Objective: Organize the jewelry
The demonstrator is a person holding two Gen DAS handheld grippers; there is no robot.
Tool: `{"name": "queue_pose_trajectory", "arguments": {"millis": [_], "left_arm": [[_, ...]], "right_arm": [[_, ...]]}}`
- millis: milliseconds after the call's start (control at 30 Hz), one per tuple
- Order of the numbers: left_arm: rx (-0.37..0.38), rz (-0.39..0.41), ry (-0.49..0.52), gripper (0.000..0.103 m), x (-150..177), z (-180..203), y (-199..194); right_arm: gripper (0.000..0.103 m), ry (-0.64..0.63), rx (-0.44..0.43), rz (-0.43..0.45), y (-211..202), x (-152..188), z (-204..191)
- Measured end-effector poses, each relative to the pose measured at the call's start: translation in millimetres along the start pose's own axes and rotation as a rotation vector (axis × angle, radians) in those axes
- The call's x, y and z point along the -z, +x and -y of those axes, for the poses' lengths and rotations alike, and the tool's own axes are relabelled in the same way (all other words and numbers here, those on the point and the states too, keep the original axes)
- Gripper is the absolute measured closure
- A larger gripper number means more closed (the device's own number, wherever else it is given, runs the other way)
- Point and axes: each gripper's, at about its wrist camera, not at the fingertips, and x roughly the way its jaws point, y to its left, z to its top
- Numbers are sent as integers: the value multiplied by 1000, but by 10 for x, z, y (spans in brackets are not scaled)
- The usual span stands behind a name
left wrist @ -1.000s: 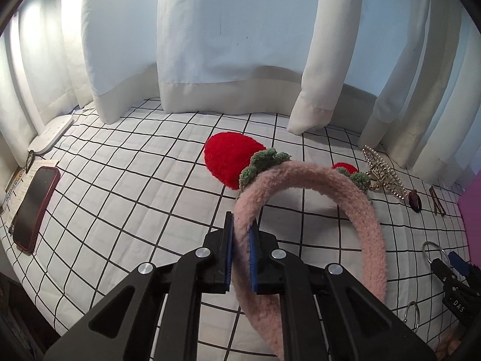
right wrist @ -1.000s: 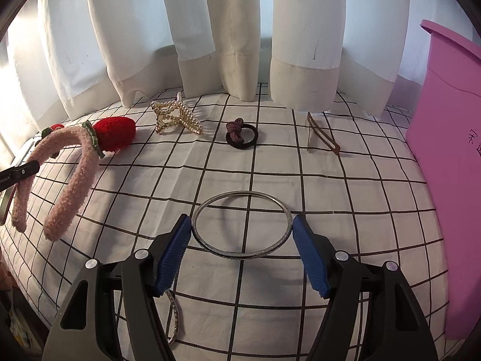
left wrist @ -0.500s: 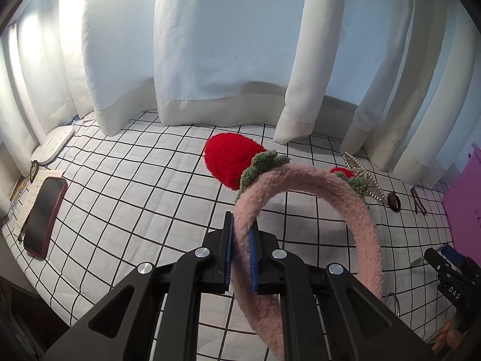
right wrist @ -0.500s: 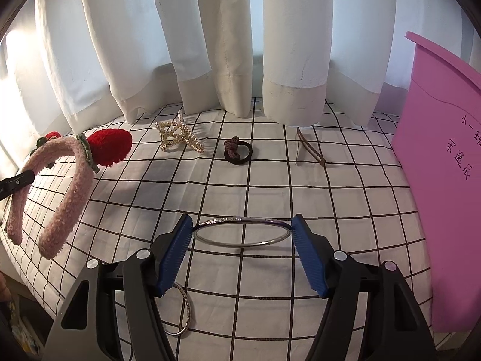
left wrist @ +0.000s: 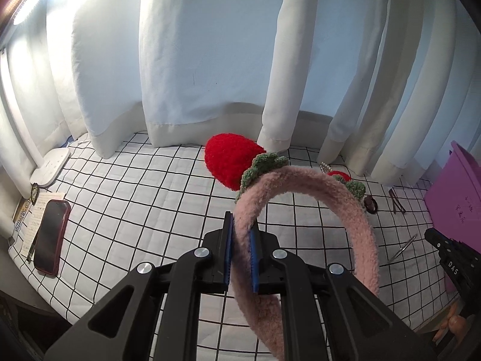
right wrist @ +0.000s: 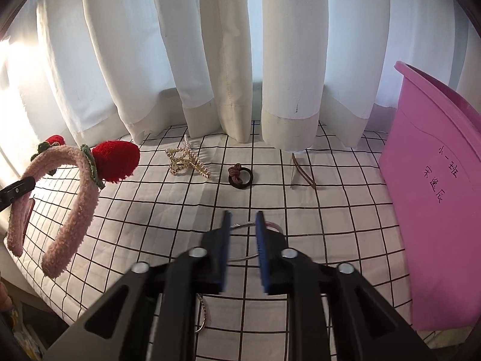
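My left gripper point(left wrist: 240, 225) is shut on a fuzzy pink headband point(left wrist: 330, 192) with red strawberry puffs, held up above the checked cloth; it also shows in the right wrist view point(right wrist: 81, 198). My right gripper point(right wrist: 243, 222) has its blue pads close together around a thin silver bangle point(right wrist: 240, 258), tilted and lifted off the cloth. A second thin bangle point(right wrist: 204, 316) lies under the right gripper. A pearl claw clip point(right wrist: 186, 161), a dark hair tie point(right wrist: 239, 177) and a brown hair pin point(right wrist: 302, 174) lie near the curtain.
A pink bin point(right wrist: 436, 198) stands at the right. White curtains point(right wrist: 225, 54) hang behind the checked cloth point(right wrist: 168, 210). A phone point(left wrist: 49, 236) and a white device point(left wrist: 51, 165) lie at the left edge.
My right gripper's jaws have closed from wide open onto the silver bangle, which has tipped up off the cloth. Both grippers have risen, the left one with the headband.
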Motion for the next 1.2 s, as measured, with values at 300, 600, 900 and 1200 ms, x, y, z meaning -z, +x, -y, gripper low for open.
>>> {"name": "queue_pose_trajectory", "arguments": {"millis": [300, 600, 900, 1200], "left_arm": [[41, 11, 45, 92, -72, 147, -90], [38, -23, 31, 92, -14, 108, 50], [5, -46, 1, 92, 20, -33, 154], [-7, -56, -18, 92, 35, -102, 221]], "right_arm": [[95, 47, 29, 9, -6, -8, 173], [84, 79, -14, -50, 262, 95, 178], [40, 117, -39, -94, 476, 102, 157], [35, 98, -40, -137, 708, 91, 121]]}}
